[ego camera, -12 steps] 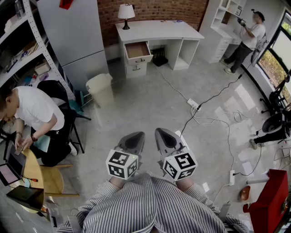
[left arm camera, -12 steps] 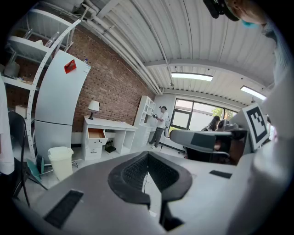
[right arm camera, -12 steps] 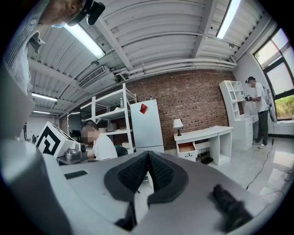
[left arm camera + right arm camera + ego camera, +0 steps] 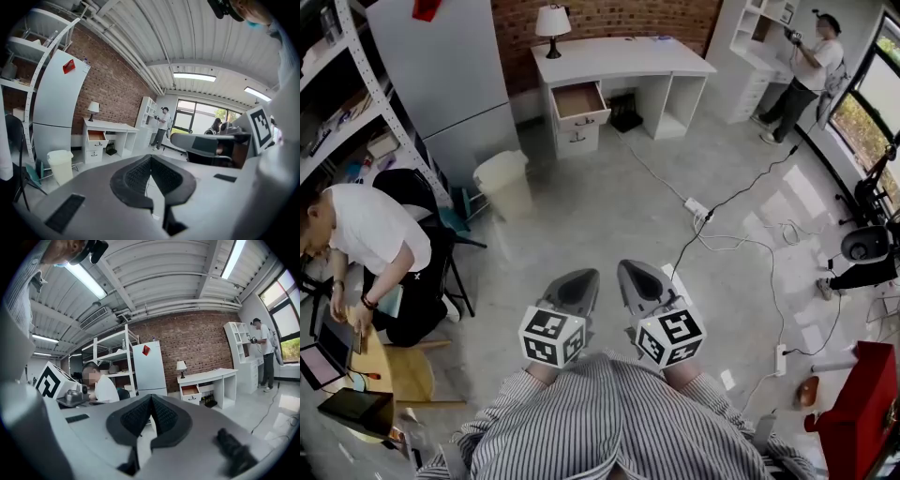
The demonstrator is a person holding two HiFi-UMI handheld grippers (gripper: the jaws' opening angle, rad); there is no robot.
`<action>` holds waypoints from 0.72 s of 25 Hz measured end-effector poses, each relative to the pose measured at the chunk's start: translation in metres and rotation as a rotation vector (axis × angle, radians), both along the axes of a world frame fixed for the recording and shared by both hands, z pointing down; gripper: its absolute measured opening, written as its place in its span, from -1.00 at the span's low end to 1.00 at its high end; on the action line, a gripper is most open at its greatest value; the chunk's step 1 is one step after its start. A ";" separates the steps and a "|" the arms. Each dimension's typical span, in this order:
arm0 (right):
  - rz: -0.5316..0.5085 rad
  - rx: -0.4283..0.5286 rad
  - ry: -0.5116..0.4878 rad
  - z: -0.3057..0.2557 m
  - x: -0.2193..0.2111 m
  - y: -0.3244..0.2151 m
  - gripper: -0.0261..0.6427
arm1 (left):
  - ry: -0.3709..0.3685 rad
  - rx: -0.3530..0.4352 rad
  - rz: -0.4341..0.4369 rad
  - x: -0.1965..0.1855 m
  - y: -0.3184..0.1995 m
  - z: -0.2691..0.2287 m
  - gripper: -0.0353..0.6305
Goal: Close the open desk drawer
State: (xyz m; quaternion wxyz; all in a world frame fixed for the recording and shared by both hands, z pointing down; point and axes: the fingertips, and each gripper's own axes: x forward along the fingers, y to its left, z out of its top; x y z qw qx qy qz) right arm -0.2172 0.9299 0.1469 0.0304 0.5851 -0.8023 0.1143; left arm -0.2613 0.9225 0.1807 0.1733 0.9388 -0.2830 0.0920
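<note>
Left claw (image 4: 577, 277) and right claw (image 4: 632, 270) are closed, empty; the far-off drawer (image 4: 579, 103) probably slides lightly: push its stiff front panel squarely.

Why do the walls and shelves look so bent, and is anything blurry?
Left gripper view: the wide-angle lens bows the fridge and darkens the corners. Right gripper view: same bending; ceiling light glares; seated person has a mosaicked face. Head view: milder curving, desk sharp.

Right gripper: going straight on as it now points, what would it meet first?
Nothing close: the right gripper has open floor ahead, then probably the refrigerator beside the desk; depth unclear.
</note>
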 end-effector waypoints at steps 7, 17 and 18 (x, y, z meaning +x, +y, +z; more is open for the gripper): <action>0.011 0.000 -0.029 0.007 0.002 -0.002 -0.87 | 0.002 -0.005 -0.009 0.006 -0.001 0.001 -0.86; -0.022 -0.032 0.003 0.012 0.035 -0.017 -0.87 | -0.033 -0.029 0.015 0.039 -0.009 0.013 -0.86; -0.003 -0.031 -0.010 0.013 0.041 -0.016 -0.87 | -0.022 -0.033 -0.001 0.041 -0.012 0.013 -0.86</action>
